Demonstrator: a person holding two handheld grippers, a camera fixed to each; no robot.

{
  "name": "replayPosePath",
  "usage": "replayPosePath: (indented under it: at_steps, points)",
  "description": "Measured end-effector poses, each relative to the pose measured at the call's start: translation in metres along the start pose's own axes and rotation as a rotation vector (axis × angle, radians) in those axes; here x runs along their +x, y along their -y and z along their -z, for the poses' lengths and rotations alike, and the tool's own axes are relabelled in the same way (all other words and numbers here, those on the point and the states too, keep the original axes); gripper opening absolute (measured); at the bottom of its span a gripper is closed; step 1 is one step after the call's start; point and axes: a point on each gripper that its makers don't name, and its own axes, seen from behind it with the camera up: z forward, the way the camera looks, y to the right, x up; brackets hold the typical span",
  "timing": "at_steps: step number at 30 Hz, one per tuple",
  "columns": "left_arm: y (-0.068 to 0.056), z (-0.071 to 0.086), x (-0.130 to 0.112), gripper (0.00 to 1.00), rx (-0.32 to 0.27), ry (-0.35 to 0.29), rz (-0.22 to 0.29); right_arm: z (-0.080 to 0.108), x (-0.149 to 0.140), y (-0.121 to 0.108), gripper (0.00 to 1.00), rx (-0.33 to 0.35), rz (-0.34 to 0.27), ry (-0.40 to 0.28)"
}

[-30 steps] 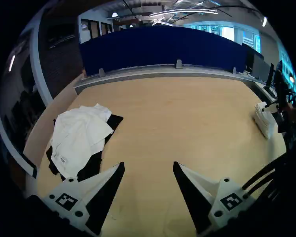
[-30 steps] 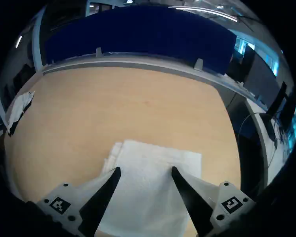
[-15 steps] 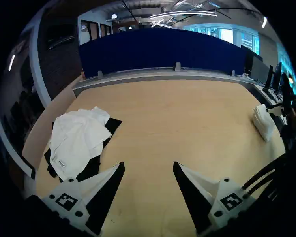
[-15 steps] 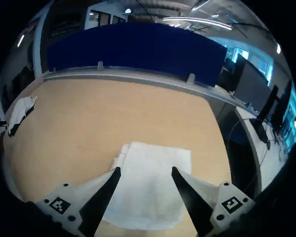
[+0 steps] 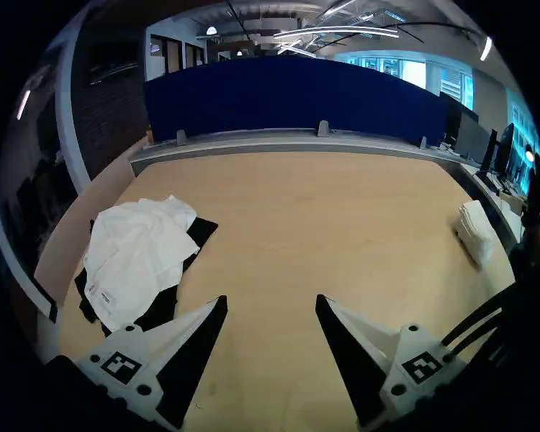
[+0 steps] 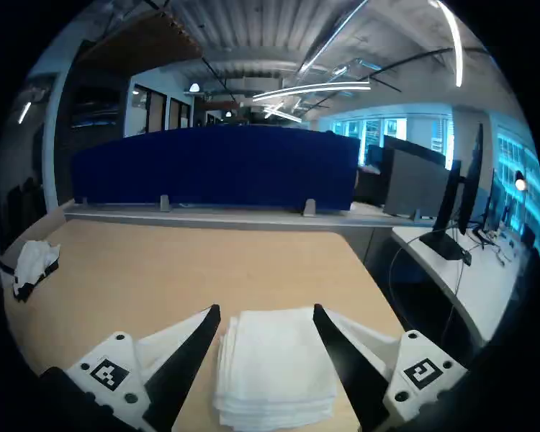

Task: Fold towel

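A stack of folded white towels (image 6: 277,367) lies on the wooden table (image 6: 183,273) near its right edge, just ahead of my right gripper (image 6: 265,311), which is open above it and not touching it. In the left gripper view the same stack (image 5: 476,232) sits at the far right of the table (image 5: 306,216). A heap of crumpled white and black cloths (image 5: 137,252) lies at the left, ahead and left of my open left gripper (image 5: 270,301). That heap (image 6: 31,265) is small at the far left in the right gripper view.
A blue divider screen (image 5: 291,93) runs along the table's far edge. Monitors (image 6: 464,194) stand on a neighbouring white desk (image 6: 457,281) to the right. A dark chair frame (image 5: 486,317) is at the lower right of the left gripper view.
My right gripper has lifted and tilted up from the towel stack, so the stack now lies lower and flatter in its view. The left gripper's view drifted slightly; both stay open.
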Motion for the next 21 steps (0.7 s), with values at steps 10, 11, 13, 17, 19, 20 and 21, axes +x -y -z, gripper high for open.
replayPosePath:
  at_steps: [10, 11, 13, 17, 19, 20, 21]
  points:
    - [0.001, -0.002, 0.012, 0.91, -0.011, -0.04, 0.0, 0.018, 0.038, 0.015, 1.0, -0.028, -0.028, -0.127]
    - [0.002, -0.001, 0.014, 0.91, -0.011, -0.048, 0.003, 0.019, 0.042, 0.018, 1.0, -0.027, -0.027, -0.136]
    - [0.003, -0.001, 0.018, 0.91, -0.009, -0.066, 0.011, 0.023, 0.051, 0.024, 1.0, -0.025, -0.018, -0.156]
    - [0.007, -0.002, 0.026, 0.91, -0.006, -0.095, 0.021, 0.03, 0.07, 0.039, 1.0, -0.025, 0.013, -0.196]
    - [0.007, -0.002, 0.033, 0.91, -0.006, -0.112, 0.02, 0.032, 0.078, 0.047, 1.0, -0.028, 0.027, -0.213]
    - [0.008, -0.003, 0.037, 0.91, -0.007, -0.121, 0.018, 0.032, 0.081, 0.051, 1.0, -0.029, 0.032, -0.219]
    - [0.008, -0.003, 0.041, 0.91, -0.008, -0.132, 0.016, 0.032, 0.085, 0.056, 1.0, -0.03, 0.037, -0.226]
